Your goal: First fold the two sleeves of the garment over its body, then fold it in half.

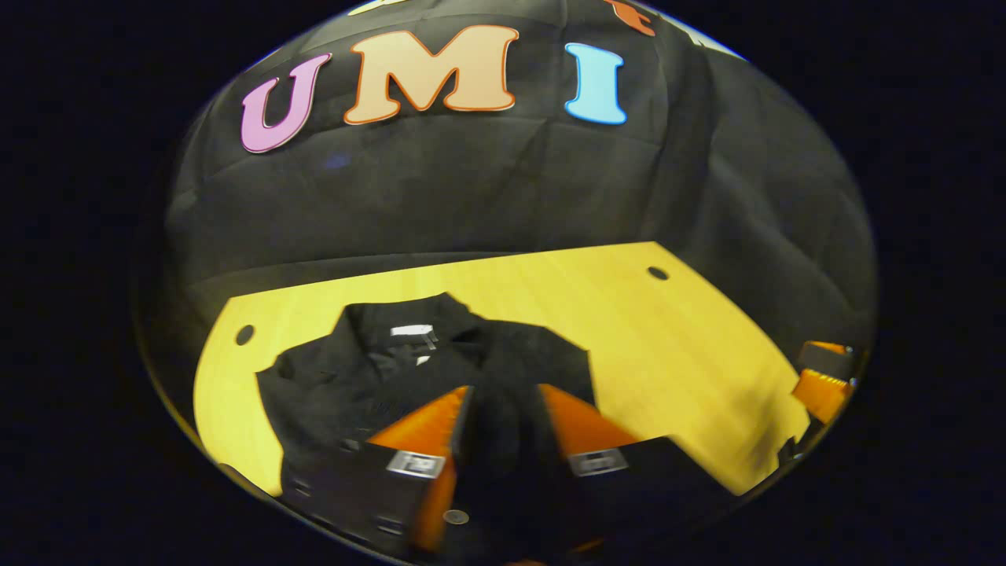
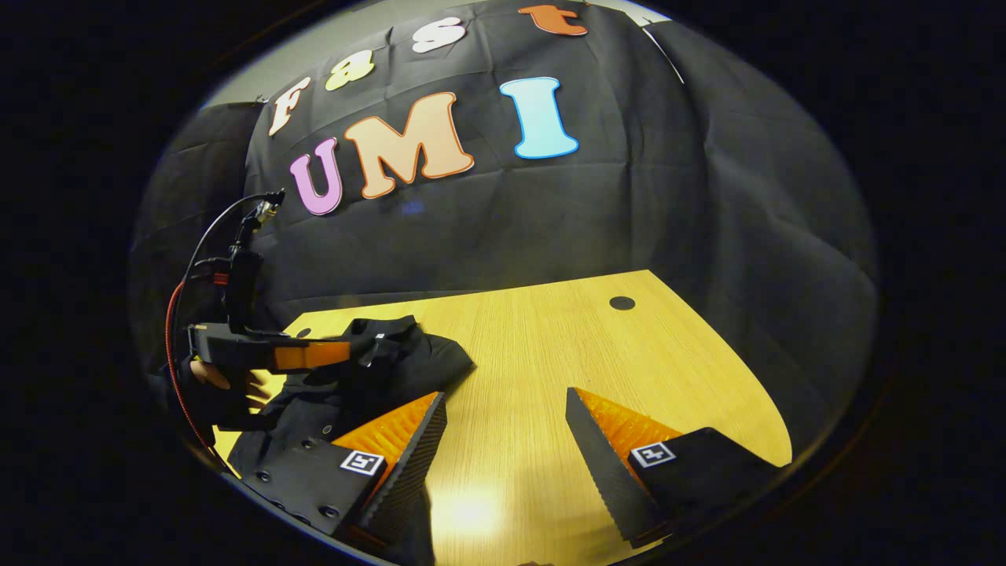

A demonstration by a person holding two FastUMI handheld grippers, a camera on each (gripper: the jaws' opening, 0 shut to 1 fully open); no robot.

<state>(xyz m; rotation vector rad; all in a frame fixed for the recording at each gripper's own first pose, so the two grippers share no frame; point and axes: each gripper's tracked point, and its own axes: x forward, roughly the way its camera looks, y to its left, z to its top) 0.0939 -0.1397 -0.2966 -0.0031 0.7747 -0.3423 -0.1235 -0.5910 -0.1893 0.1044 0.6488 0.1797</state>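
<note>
- Right now the main risk, as I judge it, is that the lifted cloth slips or drags the whole black garment (image 1: 369, 369) out of line, since the fabric looks limp and bunched; a crooked pull would leave the fold uneven.
- Another risk: the cloth is dark against dark fingers, so a thin pinch could catch one layer and miss the rest.
- Looking at the garment itself, it lies on the wooden table (image 2: 550, 369), toward the left part as the right gripper view shows it, rumpled rather than flat, with a pale neck label (image 1: 413, 332) near its far edge.
- Its folded state is hard to read; whether both sleeves are already over the body I cannot tell.
- The left gripper (image 1: 503, 409) sits over the garment with dark cloth between its fingers; the jaws stand narrow, but whether both fingers press the fabric I cannot tell.
- The right gripper (image 2: 507, 417) hangs over bare tabletop just beside the garment's edge, jaws wide apart and holding nothing.
- A hand (image 2: 228, 381) holds the left gripper at the table's left side.
</note>
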